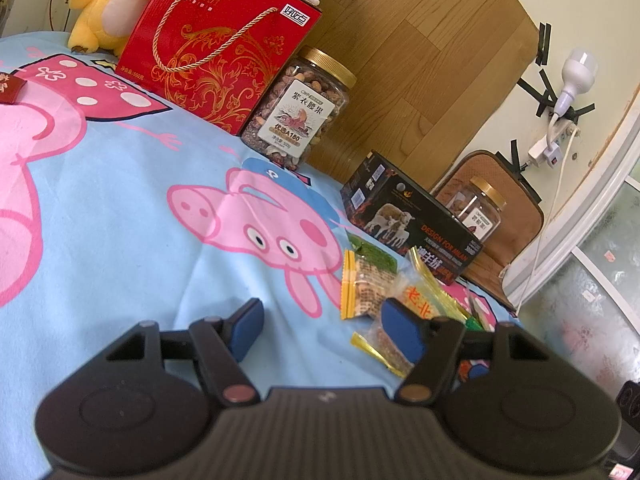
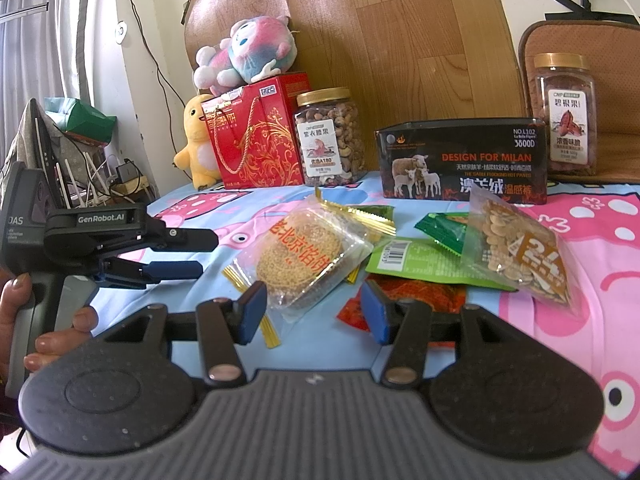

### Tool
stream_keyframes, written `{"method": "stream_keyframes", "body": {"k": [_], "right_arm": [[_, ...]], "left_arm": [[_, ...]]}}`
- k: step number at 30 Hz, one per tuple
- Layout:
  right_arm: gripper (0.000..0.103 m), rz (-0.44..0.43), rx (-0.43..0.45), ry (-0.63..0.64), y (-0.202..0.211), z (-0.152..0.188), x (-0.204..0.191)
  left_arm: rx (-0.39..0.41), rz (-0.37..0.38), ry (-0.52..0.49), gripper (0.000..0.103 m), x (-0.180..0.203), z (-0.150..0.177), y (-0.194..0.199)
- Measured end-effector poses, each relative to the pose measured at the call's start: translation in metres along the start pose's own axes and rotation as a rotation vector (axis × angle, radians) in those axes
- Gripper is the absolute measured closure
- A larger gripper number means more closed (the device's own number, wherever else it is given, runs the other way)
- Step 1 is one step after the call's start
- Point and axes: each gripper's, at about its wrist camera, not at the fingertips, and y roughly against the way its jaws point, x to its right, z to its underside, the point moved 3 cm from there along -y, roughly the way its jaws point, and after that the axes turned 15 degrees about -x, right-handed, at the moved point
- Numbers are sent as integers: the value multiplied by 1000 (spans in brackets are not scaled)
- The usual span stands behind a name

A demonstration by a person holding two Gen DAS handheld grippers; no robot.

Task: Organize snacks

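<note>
A loose pile of snack packets lies on the cartoon bedsheet (image 2: 580, 264): a clear sesame-cake packet (image 2: 304, 256), a light green packet (image 2: 416, 264), a bag of seeds (image 2: 516, 248) and a red packet (image 2: 420, 296). My right gripper (image 2: 314, 314) stands open just before the pile, with the cake packet's near corner lying between its fingers, untouched. My left gripper (image 2: 204, 253) is open to the left of the pile, held by a hand (image 2: 52, 332). In the left wrist view the left gripper (image 1: 324, 330) has only sheet between its fingers, and the packets (image 1: 372, 284) lie beside its right finger.
Along the back stand a red gift box (image 2: 256, 136), a cashew jar (image 2: 330, 136), a black tin (image 2: 460, 160) and a second jar (image 2: 566, 116) on a brown cushion. Plush toys (image 2: 244, 56) sit on and beside the box. Cables and clutter (image 2: 100, 184) lie past the bed's left edge.
</note>
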Motion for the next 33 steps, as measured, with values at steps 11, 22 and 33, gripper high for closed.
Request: {"method": "stream_keyframes", "body": {"k": [11,22,33], "right_arm": [[48,4,-3,0,1,1,-3],[48,0,1,-5,0,0,2],[48,-3,0,-5,0,0,1]], "left_arm": [[0,12,-72,36,12,5,1],[-16,12,-69,36,11,4,-1],[-21,20,-60,36,8,3,-1]]}}
